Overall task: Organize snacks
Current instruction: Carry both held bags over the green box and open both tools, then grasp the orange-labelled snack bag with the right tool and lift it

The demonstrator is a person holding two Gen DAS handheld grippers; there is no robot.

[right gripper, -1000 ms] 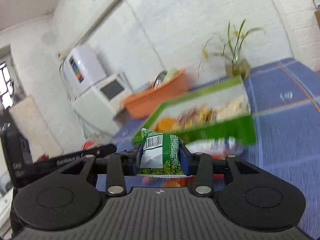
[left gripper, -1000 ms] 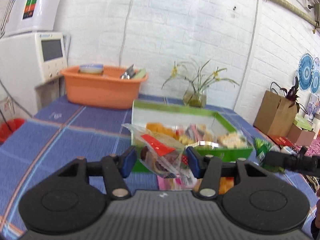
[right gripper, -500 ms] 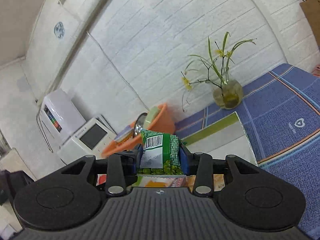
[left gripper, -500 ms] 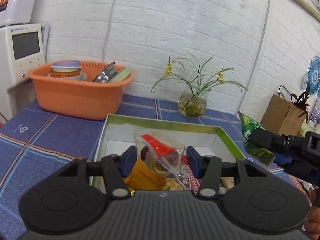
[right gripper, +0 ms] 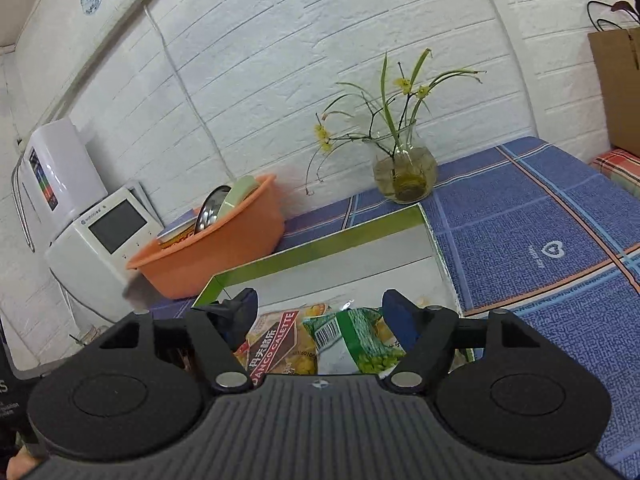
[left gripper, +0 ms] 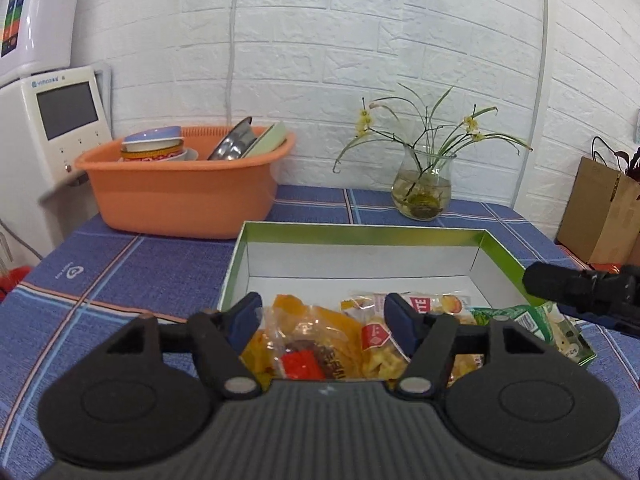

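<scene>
A green box with a white inside [left gripper: 360, 229] [right gripper: 320, 252] sits on the blue checked cloth and holds several snack packets. My left gripper [left gripper: 322, 316] is open above the box's near end; a clear packet with a red label [left gripper: 308, 354] lies loose below it among the snacks. My right gripper [right gripper: 320, 312] is open above the box; the green pea packet [right gripper: 352, 340] lies loose between its fingers on a brown Franco Galette packet [right gripper: 276, 344]. In the left wrist view the pea packet [left gripper: 536, 320] lies at the box's right end under the right gripper's black finger [left gripper: 576, 284].
An orange basin of dishes [left gripper: 180, 188] [right gripper: 208, 248] stands behind the box on the left. A glass vase with flowers [left gripper: 422, 192] [right gripper: 404, 176] stands by the brick wall. A white appliance [left gripper: 44, 132] is at far left, a brown paper bag [left gripper: 604, 216] at right.
Both grippers have opened over the box. The left let go of the clear red-label packet and the right let go of the pea packet; both packets now lie in the box.
</scene>
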